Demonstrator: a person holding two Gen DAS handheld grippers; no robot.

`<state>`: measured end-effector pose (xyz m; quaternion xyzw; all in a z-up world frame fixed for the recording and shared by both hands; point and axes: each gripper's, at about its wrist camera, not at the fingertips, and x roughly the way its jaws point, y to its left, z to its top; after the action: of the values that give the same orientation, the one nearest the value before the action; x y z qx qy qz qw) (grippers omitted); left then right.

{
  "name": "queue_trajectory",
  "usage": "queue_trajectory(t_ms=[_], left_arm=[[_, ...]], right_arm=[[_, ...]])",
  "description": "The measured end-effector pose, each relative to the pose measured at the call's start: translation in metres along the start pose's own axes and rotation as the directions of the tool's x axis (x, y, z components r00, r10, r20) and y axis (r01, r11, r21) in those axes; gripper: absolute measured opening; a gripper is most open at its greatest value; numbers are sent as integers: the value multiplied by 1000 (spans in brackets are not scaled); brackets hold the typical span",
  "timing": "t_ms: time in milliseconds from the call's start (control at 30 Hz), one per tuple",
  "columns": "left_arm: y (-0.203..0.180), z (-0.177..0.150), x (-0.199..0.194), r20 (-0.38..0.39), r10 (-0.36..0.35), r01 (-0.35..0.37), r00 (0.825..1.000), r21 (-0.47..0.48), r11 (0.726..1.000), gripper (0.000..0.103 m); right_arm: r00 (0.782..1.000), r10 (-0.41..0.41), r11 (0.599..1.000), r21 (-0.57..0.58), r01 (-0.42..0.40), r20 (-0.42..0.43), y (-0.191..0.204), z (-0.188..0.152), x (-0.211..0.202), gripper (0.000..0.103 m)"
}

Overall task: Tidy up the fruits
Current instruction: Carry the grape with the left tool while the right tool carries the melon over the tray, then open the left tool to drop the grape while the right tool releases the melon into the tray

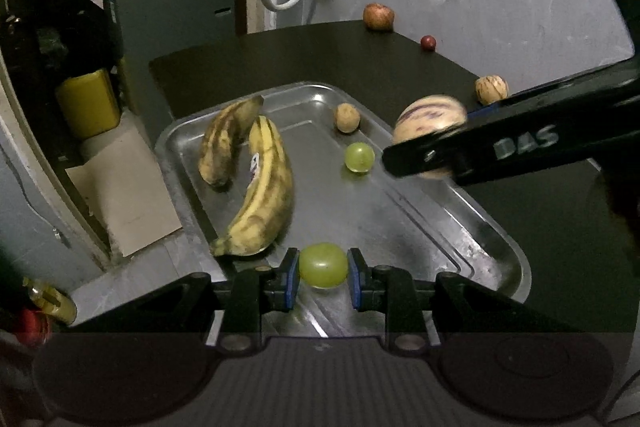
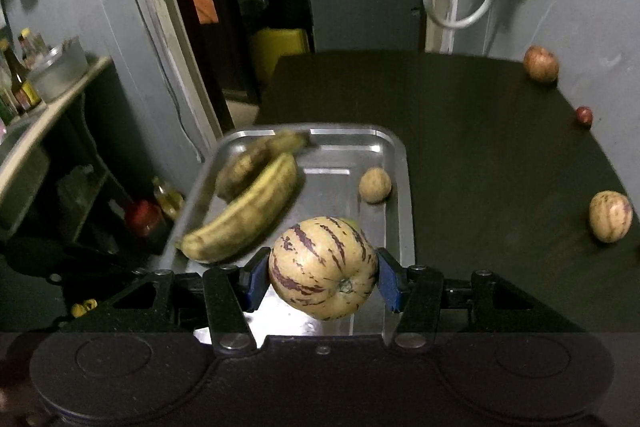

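Observation:
A steel tray [image 1: 496, 247] on the dark table holds two spotted bananas [image 1: 260, 187], a small brown fruit [image 1: 347, 117] and a green grape [image 1: 359, 157]. My left gripper [image 1: 323, 273] sits over the tray's near end with a second green grape [image 1: 323, 265] between its blue pads; a narrow gap shows on each side. My right gripper [image 2: 323, 277] is shut on a striped pepino melon [image 2: 323, 267], held above the tray [image 2: 394, 155]; it also shows in the left wrist view [image 1: 430, 119]. The bananas [image 2: 244, 215] lie left of it.
On the dark table [image 2: 480, 155] outside the tray lie a smaller striped melon [image 2: 610, 215], a red apple [image 2: 541, 63] and a small red fruit [image 2: 584, 115]. A grey wall runs behind. Shelves with bottles [image 2: 20, 83] stand at left.

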<state>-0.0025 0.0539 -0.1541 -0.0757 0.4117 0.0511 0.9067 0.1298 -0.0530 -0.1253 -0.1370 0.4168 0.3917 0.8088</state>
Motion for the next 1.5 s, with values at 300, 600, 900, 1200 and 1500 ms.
queue_trajectory(t_ms=[300,600,900,1200,1500], left_arm=[[0,1,16,-6,6,-6,1000,18,1000,27],[2,2,22,-14,16,-16,1000,36,999,27],[3,3,23,-17,12,-12,1000,30,999,28],[3,4,23,-20,11,-11,1000,27,1000,28],[5,3,22,-26,16,-15,1000,24,1000,34]], right_arm=[[998,-11,1000,-17,10,-67,0,-3,35,56],[994,-39,999,-33,36,-98,-4,-2,51,56],[994,-34,999,-28,31,-104,-6,-1,52,56],[993,-26,1000,-3,26,-111,-8,0,52,57],[996,-12,1000,17,13,-86,-10,2,44,57]])
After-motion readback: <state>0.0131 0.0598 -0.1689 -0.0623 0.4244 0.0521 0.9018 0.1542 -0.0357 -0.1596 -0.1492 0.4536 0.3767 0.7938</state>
